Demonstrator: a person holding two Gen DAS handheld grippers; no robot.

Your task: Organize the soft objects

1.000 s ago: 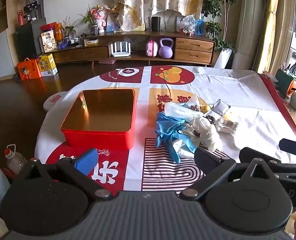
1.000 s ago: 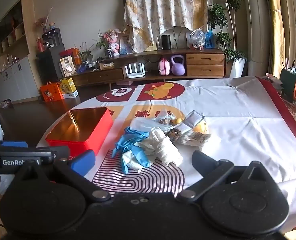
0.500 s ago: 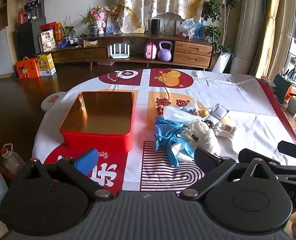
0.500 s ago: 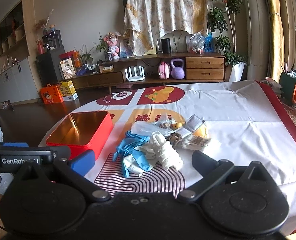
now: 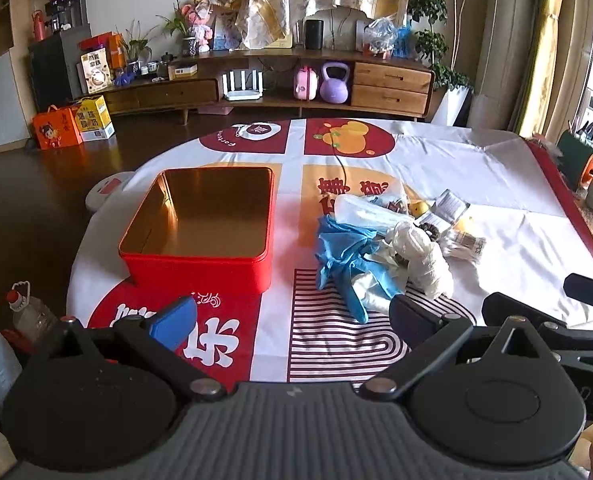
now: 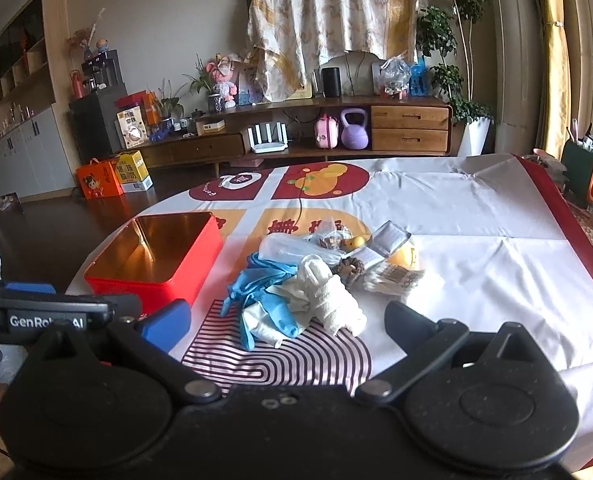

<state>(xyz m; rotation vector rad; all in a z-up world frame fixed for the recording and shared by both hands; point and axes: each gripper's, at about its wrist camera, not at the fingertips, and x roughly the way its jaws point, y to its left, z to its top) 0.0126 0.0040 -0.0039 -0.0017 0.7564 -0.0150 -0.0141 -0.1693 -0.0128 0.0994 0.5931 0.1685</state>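
Both my left gripper [image 5: 292,316] and right gripper [image 6: 288,320] are wide open, empty. The floppy blue rubber gloves [image 6: 264,292] are tangled; I might drag the whole pile.

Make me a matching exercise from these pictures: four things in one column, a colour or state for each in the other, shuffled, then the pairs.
Things:
1. tin box
2. glove
3. kettlebell
4. left hand-held gripper

Colour or state:
A. purple, on the low shelf
B. open, holding nothing
C. red, nothing inside
D. blue, crumpled on the tablecloth

Pairs: 1-C, 2-D, 3-A, 4-B
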